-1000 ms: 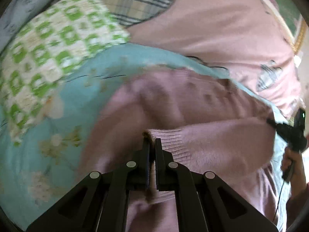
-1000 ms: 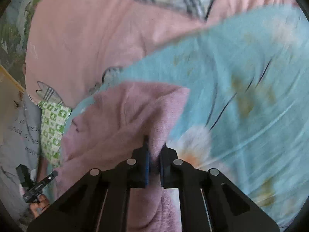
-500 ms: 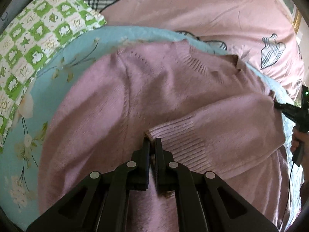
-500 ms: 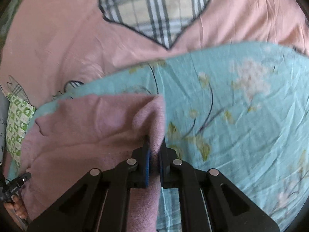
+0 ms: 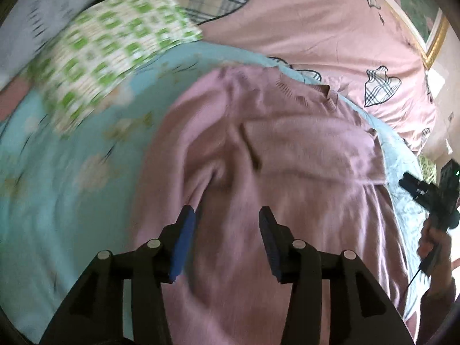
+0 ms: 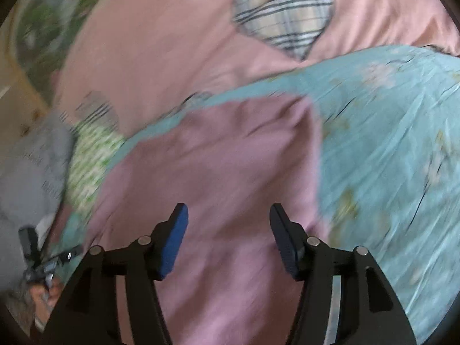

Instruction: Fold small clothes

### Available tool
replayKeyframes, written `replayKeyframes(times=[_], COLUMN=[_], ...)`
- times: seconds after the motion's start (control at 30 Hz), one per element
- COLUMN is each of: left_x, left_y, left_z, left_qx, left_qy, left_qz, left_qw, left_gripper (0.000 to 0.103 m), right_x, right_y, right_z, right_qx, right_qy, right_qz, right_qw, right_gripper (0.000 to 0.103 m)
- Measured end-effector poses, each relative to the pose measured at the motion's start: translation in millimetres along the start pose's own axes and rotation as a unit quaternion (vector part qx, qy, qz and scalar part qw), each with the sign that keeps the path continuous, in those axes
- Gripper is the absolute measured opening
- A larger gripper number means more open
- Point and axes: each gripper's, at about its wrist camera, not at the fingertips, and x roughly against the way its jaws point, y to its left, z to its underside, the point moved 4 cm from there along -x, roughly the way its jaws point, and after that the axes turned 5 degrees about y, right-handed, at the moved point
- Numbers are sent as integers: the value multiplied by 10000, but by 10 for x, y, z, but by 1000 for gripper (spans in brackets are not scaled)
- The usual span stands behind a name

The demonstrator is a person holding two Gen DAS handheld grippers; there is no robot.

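A pink knit sweater (image 5: pixel 287 155) lies on a light blue floral sheet (image 5: pixel 72 178), with its sleeves folded across the body. It also shows in the right wrist view (image 6: pixel 218 166). My left gripper (image 5: pixel 227 215) is open and empty just above the sweater's lower middle. My right gripper (image 6: pixel 228 210) is open and empty above the sweater's right part, near its straight folded edge. The right gripper also shows from outside in the left wrist view (image 5: pixel 431 192), and the left one in the right wrist view (image 6: pixel 46 261).
A green and white checked cloth (image 5: pixel 109 57) lies beside the sweater at the far left. A pink bedcover (image 6: pixel 187 34) with plaid heart patches lies behind. A grey garment (image 6: pixel 26 172) sits past the checked cloth.
Both grippers have let go of the sweater and opened. The sleeve held by the left gripper and the edge held by the right now lie on the sweater. Both views are blurred by motion.
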Motion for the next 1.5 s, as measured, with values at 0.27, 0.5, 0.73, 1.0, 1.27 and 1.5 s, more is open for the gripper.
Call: replayKeyframes(times=[0.27, 0.5, 0.73, 1.0, 1.27, 1.5], left_x=[464, 375, 199, 649, 374, -499], left_y=[204, 14, -12, -627, -1660, -2474], left_z=[964, 1333, 1348, 764, 51, -181], left_qx=[308, 267, 427, -328, -1036, -1527], left_qy=[511, 874, 1041, 141, -43, 440], left_qz=[194, 321, 386, 711, 1204, 1226], left_qw=[9980, 9953, 9929, 9968, 9873, 9796], left_gripper=[54, 58, 5, 1, 1, 1], right_x=[95, 206, 333, 479, 594, 654], right_y=[498, 668, 634, 474, 226, -72], right_z=[951, 1419, 1548, 1511, 1492, 1451], right_qx=[70, -115, -203, -319, -582, -797], right_qy=[471, 617, 563, 323, 174, 134], right_qz=[-570, -815, -748, -679, -592, -397], right_qw=[9972, 9947, 9954, 9967, 9964, 9959], right_gripper=[60, 60, 60, 60, 60, 60])
